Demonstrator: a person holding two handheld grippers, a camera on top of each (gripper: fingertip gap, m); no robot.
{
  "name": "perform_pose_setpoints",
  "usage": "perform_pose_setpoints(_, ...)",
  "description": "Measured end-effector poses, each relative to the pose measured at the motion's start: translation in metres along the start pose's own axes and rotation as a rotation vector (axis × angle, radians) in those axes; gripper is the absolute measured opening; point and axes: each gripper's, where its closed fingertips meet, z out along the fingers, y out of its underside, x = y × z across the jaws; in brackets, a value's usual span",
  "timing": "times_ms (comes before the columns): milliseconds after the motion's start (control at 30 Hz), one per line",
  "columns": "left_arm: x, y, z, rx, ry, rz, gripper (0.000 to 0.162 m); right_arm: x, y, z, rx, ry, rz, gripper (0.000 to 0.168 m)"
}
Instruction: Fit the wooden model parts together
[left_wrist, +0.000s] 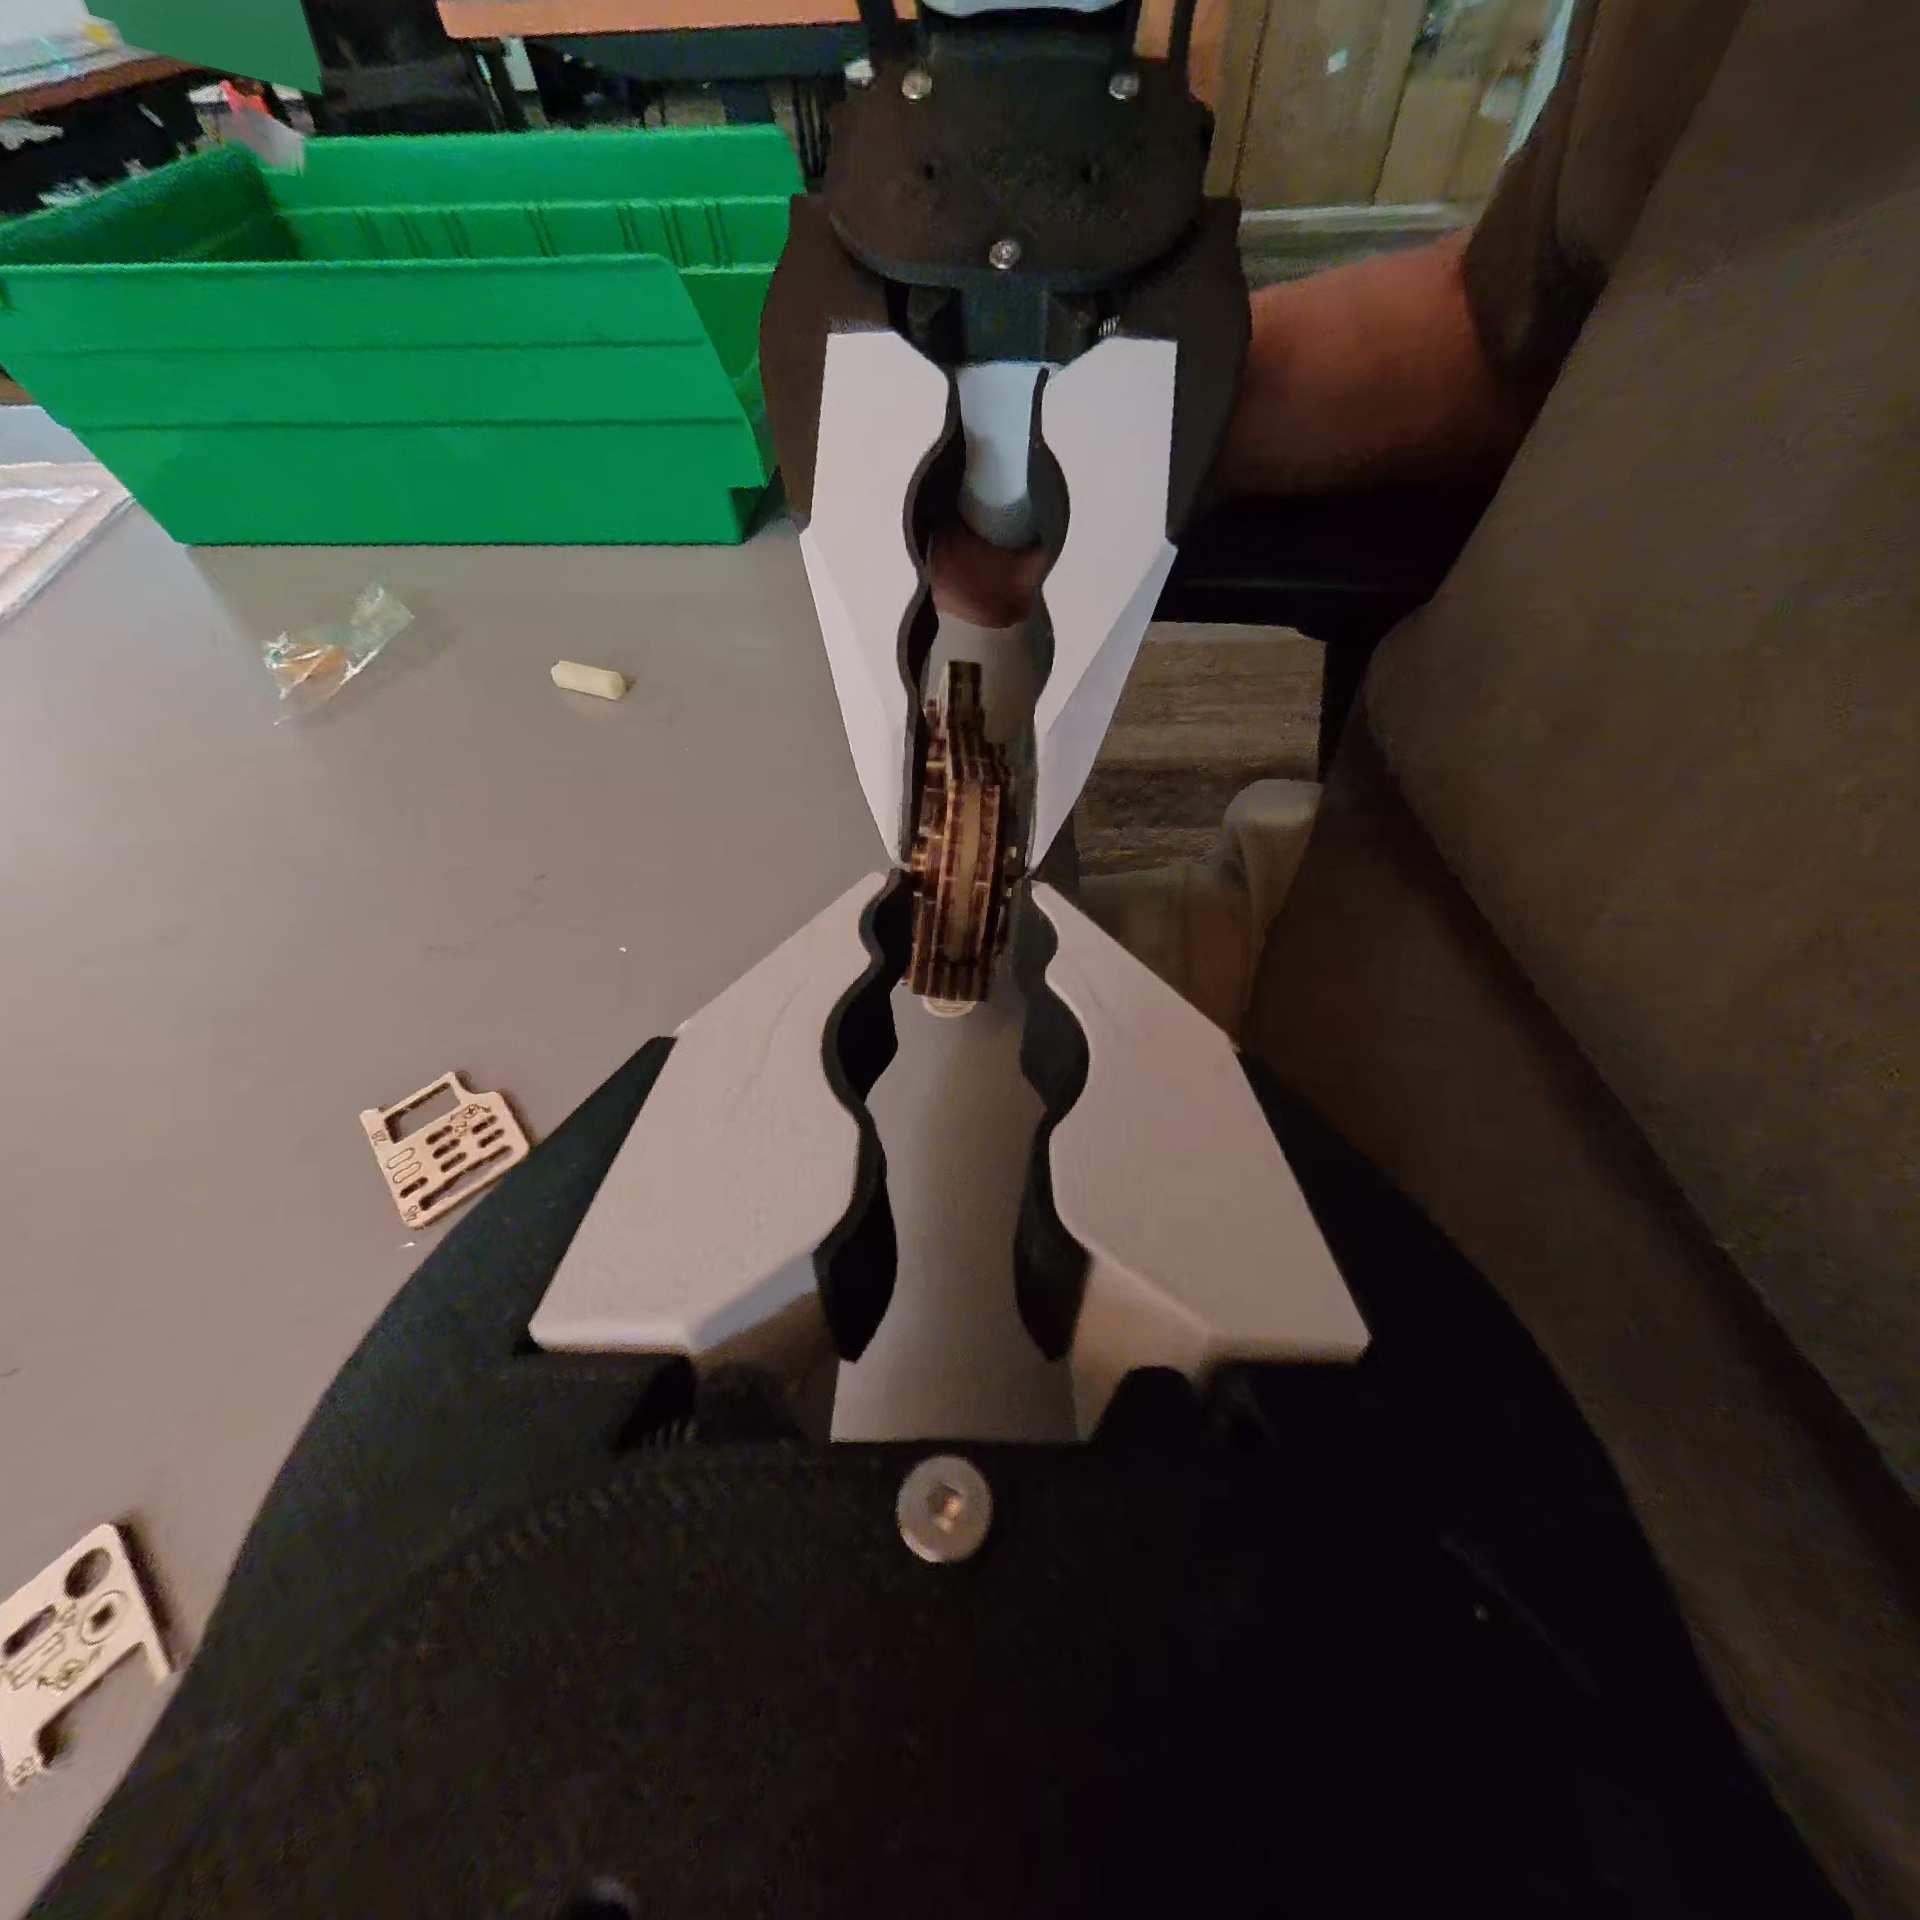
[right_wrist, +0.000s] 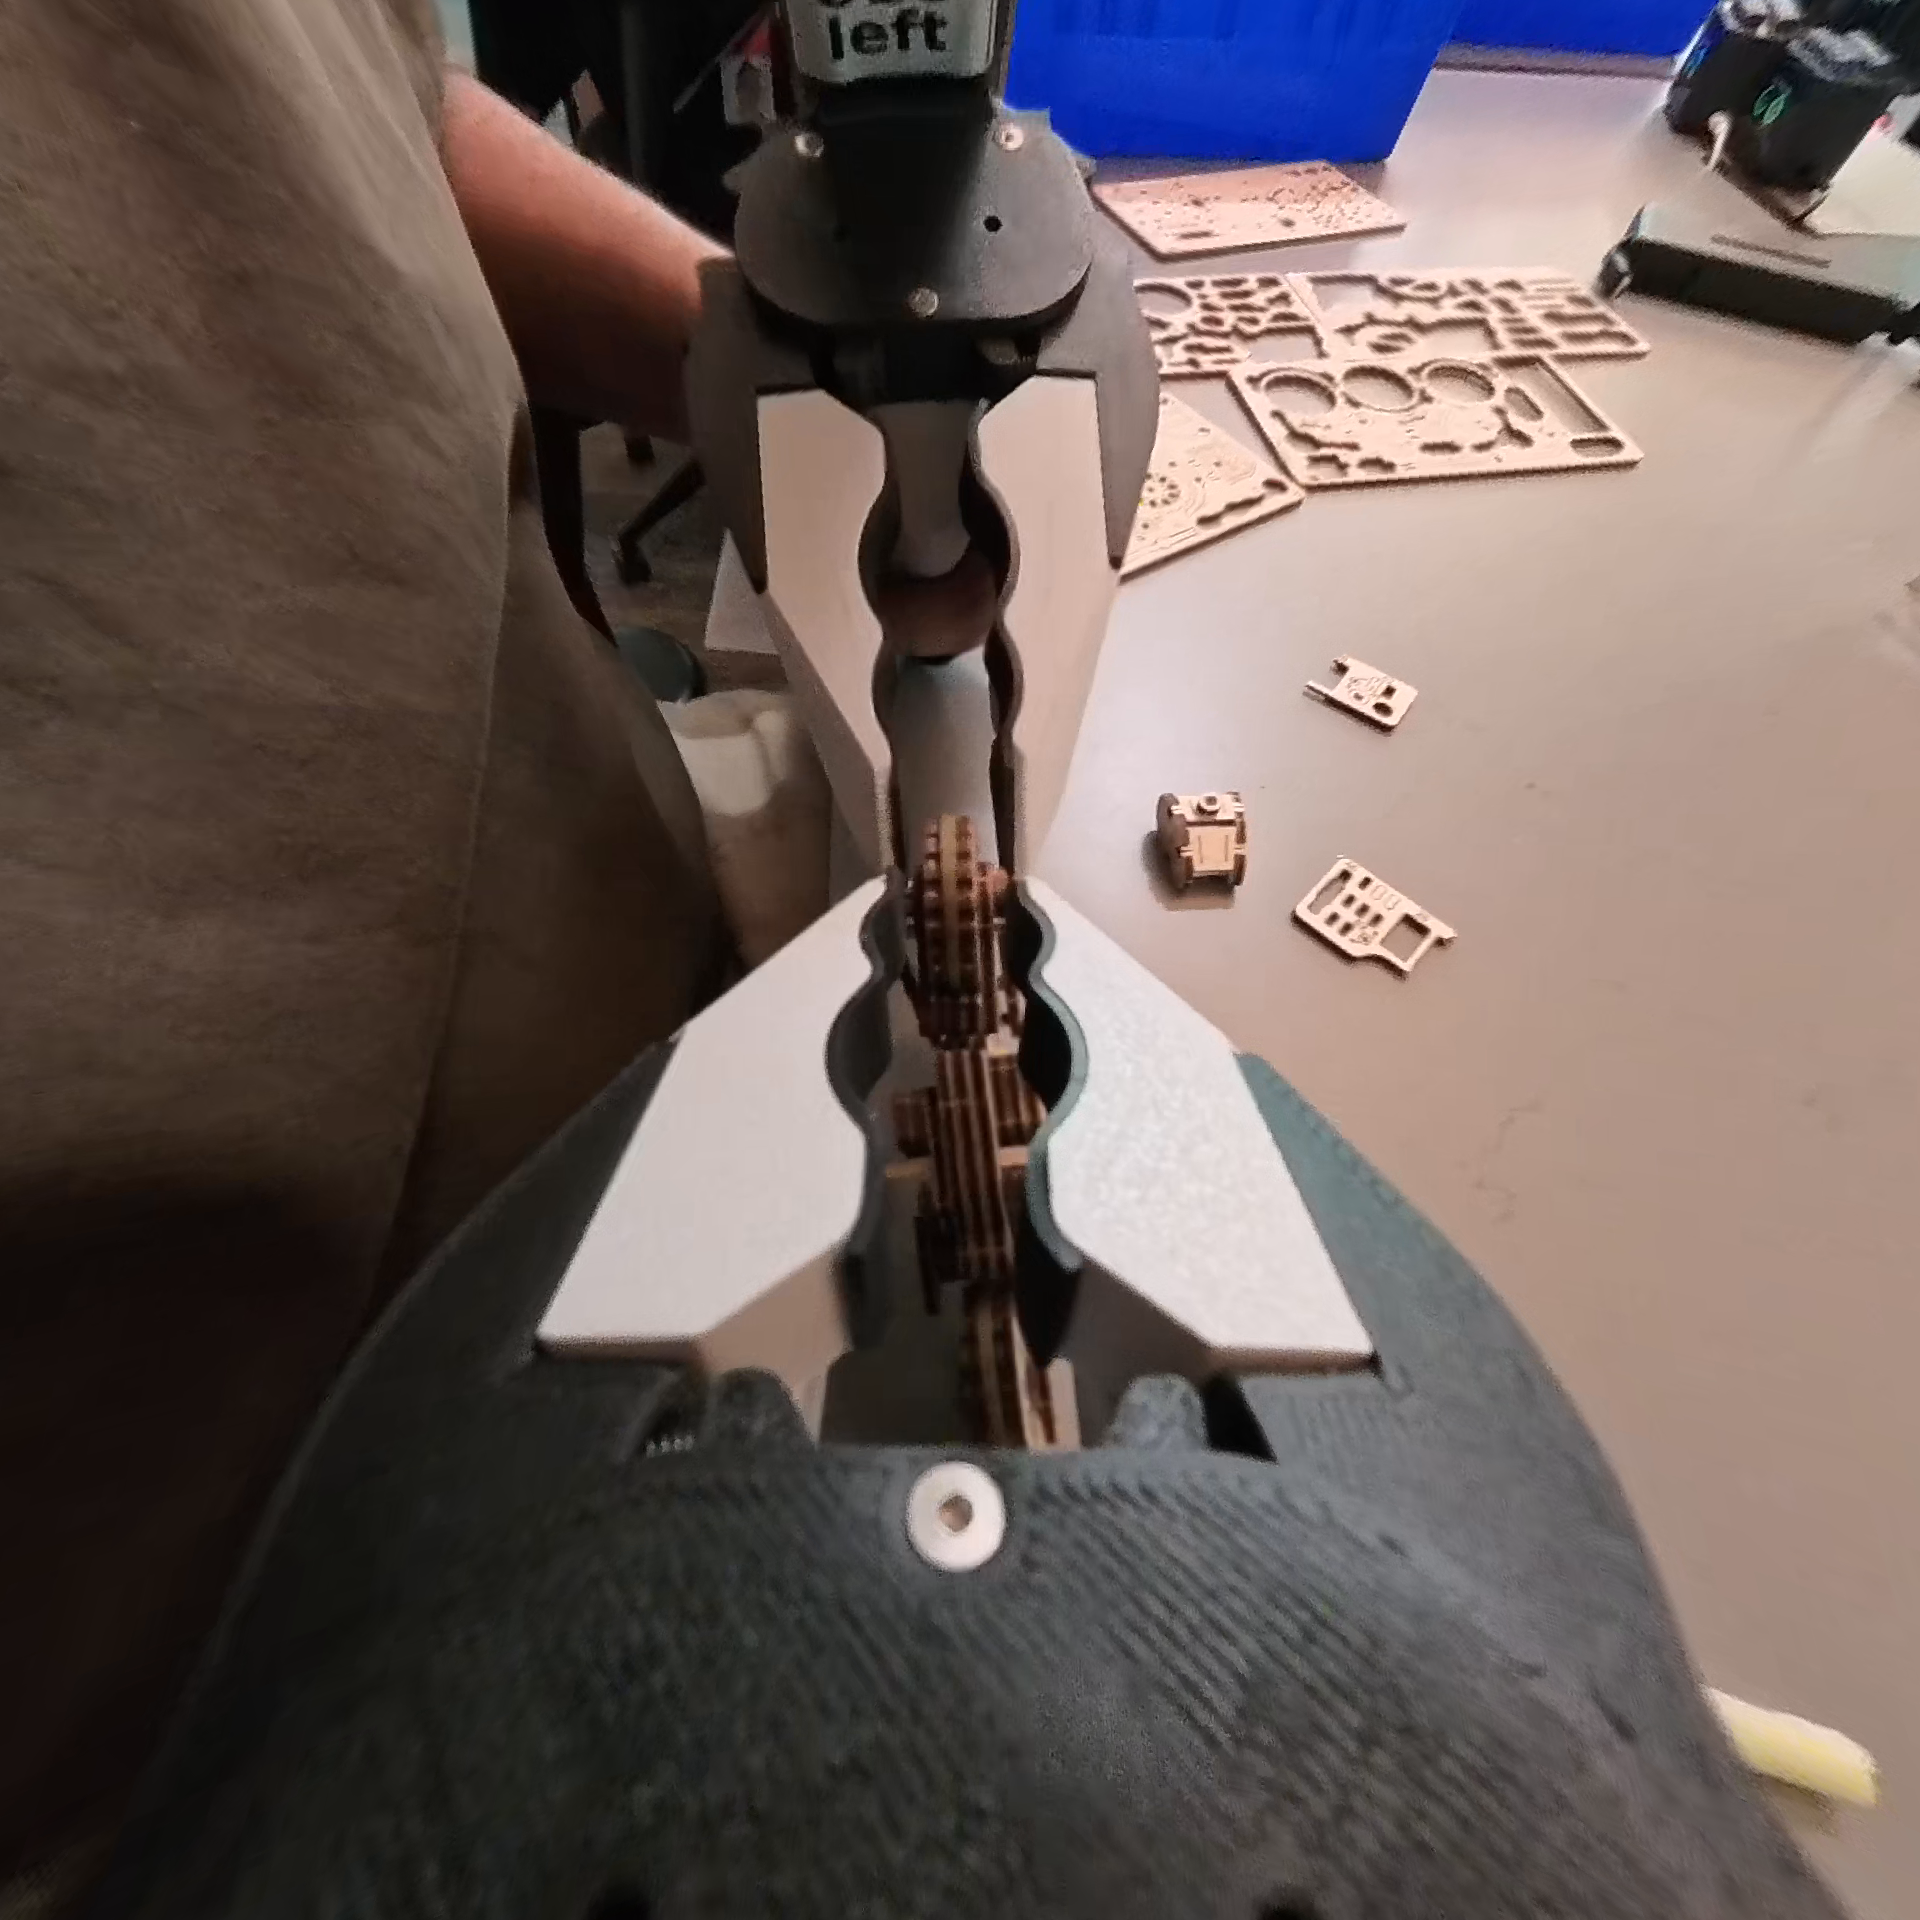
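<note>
A layered wooden model assembly (left_wrist: 958, 883) with gear-like edges is held in the air between both grippers, which face each other tip to tip. In the left wrist view my left gripper (left_wrist: 961, 894) is shut on its near end, and the right gripper (left_wrist: 966, 831) comes in from above and grips the far part. In the right wrist view the assembly (right_wrist: 966, 1122) runs lengthwise between the fingers of my right gripper (right_wrist: 956, 904), which is shut on it. The left gripper (right_wrist: 951, 821) clamps its far toothed end.
The grey table (left_wrist: 312, 883) carries green bins (left_wrist: 416, 395), a small plastic bag (left_wrist: 332, 649), a white peg (left_wrist: 589, 681) and loose flat wooden parts (left_wrist: 442, 1148). Punched wooden sheets (right_wrist: 1434, 416), a small built block (right_wrist: 1200, 840) and a blue bin (right_wrist: 1216, 73) lie to the right. The person's torso (right_wrist: 208, 623) is close. The tips of both grippers are at nearly the same place. The small built block (right_wrist: 1200, 840) is about 9 cm from both grippers' fingertips.
</note>
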Motion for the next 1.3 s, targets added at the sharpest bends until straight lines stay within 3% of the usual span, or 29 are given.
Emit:
perform_pose_setpoints(167, -0.004, 0.000, -0.001, 0.003, -0.012, -0.016, 0.017, 0.004, -0.003, 0.000, 0.044, 0.015, 0.024, 0.019)
perform_pose_setpoints(300, -0.007, 0.003, -0.002, -0.013, -0.029, -0.014, 0.017, 0.012, -0.003, -0.004, 0.065, 0.038, 0.051, 0.037)
perform_pose_setpoints(500, -0.017, 0.004, -0.006, -0.011, -0.065, -0.001, 0.017, 0.029, -0.013, -0.024, 0.206, 0.036, 0.168, 0.046)
perform_pose_setpoints(667, -0.019, 0.004, -0.006, -0.010, -0.078, 0.002, 0.017, 0.034, -0.006, -0.021, 0.180, 0.074, 0.154, 0.048)
perform_pose_setpoints(967, -0.044, 0.000, -0.008, 0.079, -0.088, -0.379, 0.017, 0.050, -0.008, -0.021, 0.207, 0.154, 0.188, 0.049)
perform_pose_setpoints(1300, -0.056, 0.008, -0.007, 0.091, -0.117, -0.562, 0.017, 0.056, -0.005, -0.014, 0.174, 0.222, 0.199, 0.048)
